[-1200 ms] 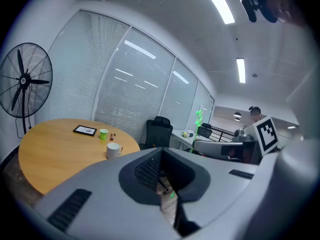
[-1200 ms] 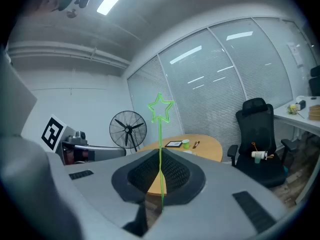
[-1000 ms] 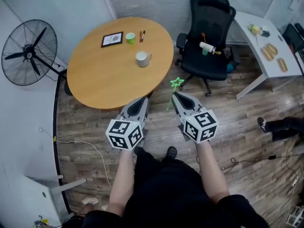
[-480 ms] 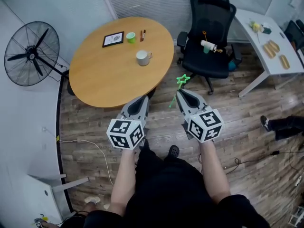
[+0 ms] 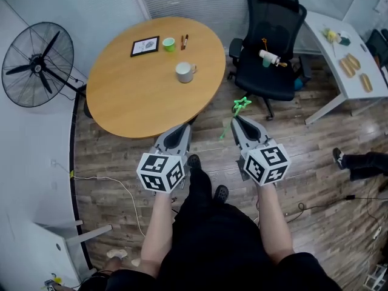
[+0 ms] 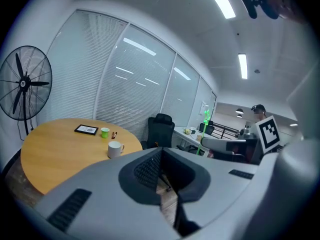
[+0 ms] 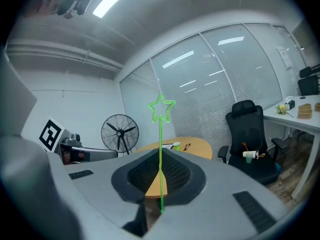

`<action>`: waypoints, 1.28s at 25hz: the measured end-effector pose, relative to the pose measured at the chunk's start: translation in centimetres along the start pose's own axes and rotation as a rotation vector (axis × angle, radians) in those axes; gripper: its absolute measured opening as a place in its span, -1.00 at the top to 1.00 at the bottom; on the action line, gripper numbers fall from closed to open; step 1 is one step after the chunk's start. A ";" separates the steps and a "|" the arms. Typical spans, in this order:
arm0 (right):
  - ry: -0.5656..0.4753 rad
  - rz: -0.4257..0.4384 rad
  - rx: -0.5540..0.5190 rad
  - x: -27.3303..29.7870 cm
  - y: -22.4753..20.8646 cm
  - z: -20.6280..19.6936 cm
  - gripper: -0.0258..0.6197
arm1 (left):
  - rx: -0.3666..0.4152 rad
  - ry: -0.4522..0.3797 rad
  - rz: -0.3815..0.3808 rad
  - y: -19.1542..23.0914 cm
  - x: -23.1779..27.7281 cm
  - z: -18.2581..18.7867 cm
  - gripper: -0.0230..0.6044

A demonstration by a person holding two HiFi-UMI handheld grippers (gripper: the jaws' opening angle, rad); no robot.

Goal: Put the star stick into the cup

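Note:
A thin green star stick (image 5: pixel 240 106) stands up from my right gripper (image 5: pixel 237 122), which is shut on its lower end; the star (image 7: pixel 161 107) tops the stick in the right gripper view. This gripper hangs over the wood floor, just off the round table's (image 5: pixel 133 96) near right edge. On the table stand a white mug (image 5: pixel 183 72) and, farther back, a small green cup (image 5: pixel 169 43). My left gripper (image 5: pixel 182 130) is shut with nothing in it, at the table's near edge; the mug (image 6: pixel 115 148) lies ahead of it.
A framed picture (image 5: pixel 144 45) and pens (image 5: pixel 183 40) lie by the green cup. A black office chair (image 5: pixel 271 47) holding small items stands right of the table, with a white side table (image 5: pixel 339 53) beyond. A floor fan (image 5: pixel 36 65) stands at left.
Both grippers have drifted slightly right and toward the table, the star stick still held. The person's foot has stepped forward between the grippers.

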State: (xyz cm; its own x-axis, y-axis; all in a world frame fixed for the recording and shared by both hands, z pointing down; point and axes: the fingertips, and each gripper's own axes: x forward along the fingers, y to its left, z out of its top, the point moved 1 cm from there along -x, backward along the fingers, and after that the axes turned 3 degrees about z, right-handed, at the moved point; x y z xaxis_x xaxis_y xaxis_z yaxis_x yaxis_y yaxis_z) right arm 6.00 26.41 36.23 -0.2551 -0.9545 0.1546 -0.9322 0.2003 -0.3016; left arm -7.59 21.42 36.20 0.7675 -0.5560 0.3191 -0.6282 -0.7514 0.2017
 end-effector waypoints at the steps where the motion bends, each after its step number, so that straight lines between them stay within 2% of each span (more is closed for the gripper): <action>1: 0.003 -0.002 0.000 0.5 -0.1 0.0 0.84 | -0.004 0.000 -0.001 0.4 0.4 0.1 0.93; 19: 0.037 -0.039 -0.038 16.7 -3.2 4.8 0.84 | -0.015 0.031 -0.045 12.7 10.7 5.5 0.93; 32: 0.039 -0.092 -0.056 24.3 -3.3 6.1 0.84 | -0.028 0.038 -0.090 20.0 14.9 8.0 0.93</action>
State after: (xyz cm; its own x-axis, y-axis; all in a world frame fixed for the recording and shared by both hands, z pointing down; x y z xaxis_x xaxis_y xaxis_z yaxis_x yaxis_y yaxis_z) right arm 4.43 1.20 35.29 -0.1766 -0.9602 0.2162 -0.9646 0.1252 -0.2320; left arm -7.70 -4.76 37.64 0.8157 -0.4728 0.3334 -0.5610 -0.7871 0.2565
